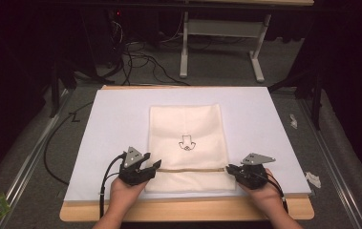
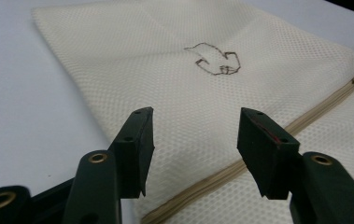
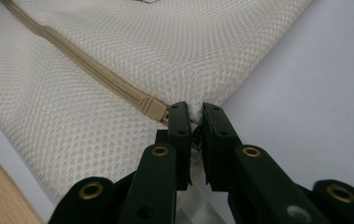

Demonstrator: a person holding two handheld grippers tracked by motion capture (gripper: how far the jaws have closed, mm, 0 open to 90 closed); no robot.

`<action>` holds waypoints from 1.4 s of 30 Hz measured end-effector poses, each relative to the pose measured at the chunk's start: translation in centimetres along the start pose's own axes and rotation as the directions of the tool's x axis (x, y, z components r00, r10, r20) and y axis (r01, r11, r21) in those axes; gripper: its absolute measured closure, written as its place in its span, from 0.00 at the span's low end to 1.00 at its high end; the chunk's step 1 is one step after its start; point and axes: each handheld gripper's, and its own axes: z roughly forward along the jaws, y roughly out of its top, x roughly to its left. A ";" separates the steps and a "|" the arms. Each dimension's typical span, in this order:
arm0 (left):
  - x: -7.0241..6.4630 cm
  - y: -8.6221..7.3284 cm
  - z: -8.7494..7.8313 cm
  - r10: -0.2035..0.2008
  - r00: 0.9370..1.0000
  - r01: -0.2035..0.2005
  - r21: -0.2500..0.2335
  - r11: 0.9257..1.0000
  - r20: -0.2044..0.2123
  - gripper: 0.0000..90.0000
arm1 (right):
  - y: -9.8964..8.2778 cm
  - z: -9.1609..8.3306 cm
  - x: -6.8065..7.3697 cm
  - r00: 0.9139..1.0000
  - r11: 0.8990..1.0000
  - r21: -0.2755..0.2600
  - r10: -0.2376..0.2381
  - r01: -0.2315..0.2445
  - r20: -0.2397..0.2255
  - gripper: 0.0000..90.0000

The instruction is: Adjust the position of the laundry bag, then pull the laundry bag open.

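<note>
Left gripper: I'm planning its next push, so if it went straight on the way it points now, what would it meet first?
Probably the mesh bag: the left gripper has its jaws open over the bag's zipper, aimed across the fabric. Its height above the bag is unclear.

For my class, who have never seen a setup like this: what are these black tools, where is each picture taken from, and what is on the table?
A person holds a two-fingered gripper in each hand. One picture looks down from above the table; the other two come from cameras riding on each gripper. On a white sheet lies a cream mesh bag with a zipper and a small drawing. The left gripper is open over the zipper's left end. The right gripper is shut on the bag's edge beside the zipper's end.
</note>
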 end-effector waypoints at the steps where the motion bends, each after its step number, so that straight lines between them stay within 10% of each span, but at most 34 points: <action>1: -0.2 0.1 0.1 -0.002 1.000 0.002 -0.003 1.000 0.012 0.52 | 0.1 -0.1 0.2 1.000 1.000 -0.008 -0.002 0.002 -0.001 0.93; 6: -1.6 0.7 0.4 0.011 0.997 -0.011 0.002 1.000 0.076 0.52 | 0.4 -0.9 0.8 1.000 0.999 -0.044 -0.013 0.013 -0.001 0.93; 7: -2.2 1.0 0.8 0.003 0.989 -0.004 0.009 1.000 0.150 0.55 | 0.5 -1.2 0.9 1.000 0.998 -0.061 -0.019 0.019 0.001 0.93; 10: -3.0 1.4 1.2 -0.006 0.981 0.002 0.021 1.000 0.195 0.55 | 0.5 -1.4 1.1 1.000 0.997 -0.070 -0.022 0.022 0.000 0.93; 20: -8.6 2.2 4.3 0.111 0.966 -0.129 0.059 0.990 0.235 0.60 | 1.0 -1.9 0.9 0.998 0.993 -0.102 -0.056 0.053 -0.024 0.93; 29: -12.0 2.8 7.6 0.117 0.950 -0.130 0.027 0.991 0.290 0.65 | 1.2 -2.0 0.9 0.998 0.992 -0.117 -0.050 0.047 -0.026 0.93; 42: -12.7 2.6 9.2 0.094 0.940 -0.104 0.014 0.994 0.327 0.77 | 1.4 -2.0 1.4 0.997 0.989 -0.141 -0.059 0.051 -0.049 0.94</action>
